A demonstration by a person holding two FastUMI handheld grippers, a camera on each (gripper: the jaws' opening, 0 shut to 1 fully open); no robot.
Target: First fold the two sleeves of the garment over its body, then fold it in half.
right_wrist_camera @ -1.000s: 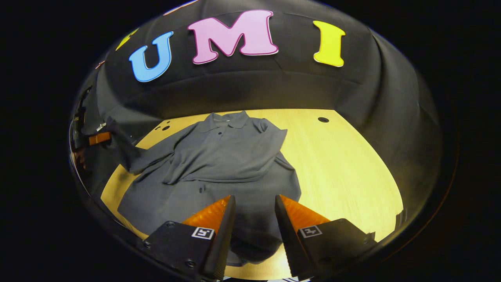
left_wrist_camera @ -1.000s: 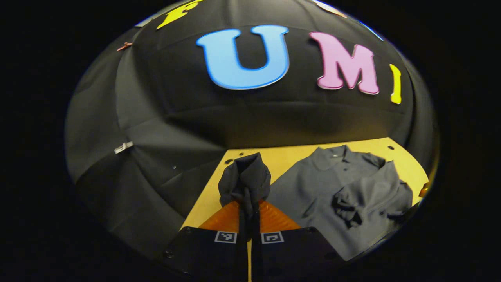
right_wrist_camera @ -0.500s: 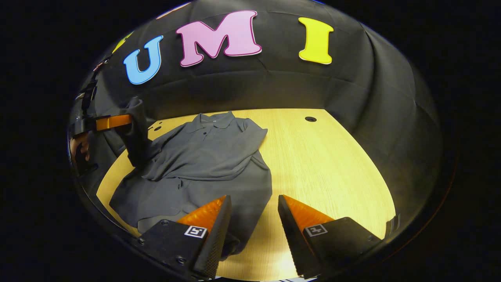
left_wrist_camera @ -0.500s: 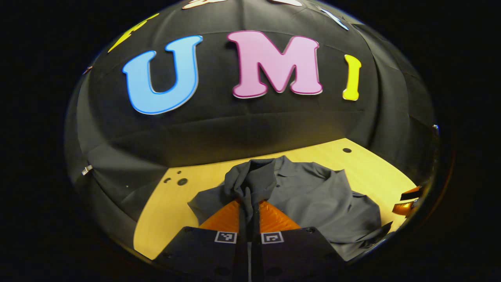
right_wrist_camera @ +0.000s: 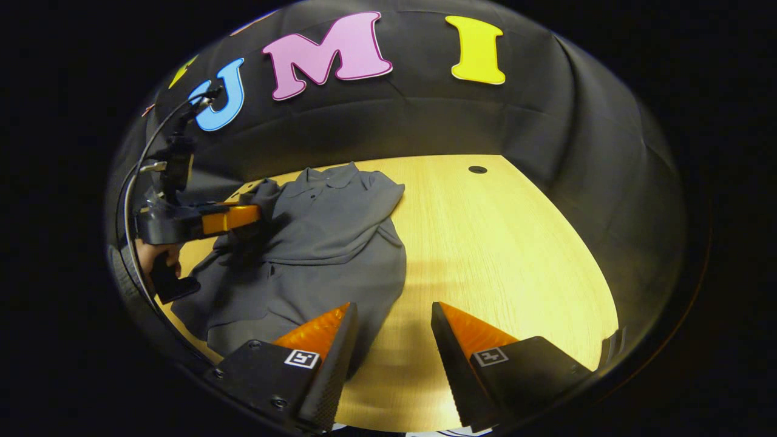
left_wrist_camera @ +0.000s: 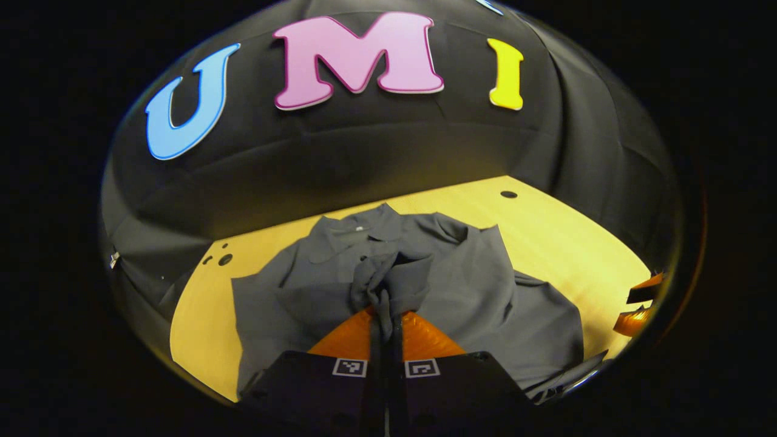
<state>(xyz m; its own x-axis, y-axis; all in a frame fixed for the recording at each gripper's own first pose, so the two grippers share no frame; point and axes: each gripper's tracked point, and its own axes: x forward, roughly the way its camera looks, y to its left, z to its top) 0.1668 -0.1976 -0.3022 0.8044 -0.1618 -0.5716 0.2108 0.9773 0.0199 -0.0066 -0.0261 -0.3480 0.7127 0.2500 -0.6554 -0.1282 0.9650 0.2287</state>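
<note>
Left gripper view: our left tongs (left_wrist_camera: 386, 315) are clamped on the bunched sleeve (left_wrist_camera: 388, 280), held over the garment (left_wrist_camera: 485, 291) body lying collar-far on the bench (left_wrist_camera: 576, 243). Our right tongs (right_wrist_camera: 391, 325) gape, holding nothing (hem just left), so the left is nearer to lay it flat.

Right claw (right_wrist_camera: 391, 312): fingers apart, nothing betw. them, above worktop (right_wrist_camera: 504, 243) at shirt (right_wrist_camera: 328, 243) hem. Left claw (right_wrist_camera: 258, 213), held by hand (right_wrist_camera: 155, 258), over shirt w/ sleeve (right_wrist_camera: 262, 197) bunched at its tip.
</note>
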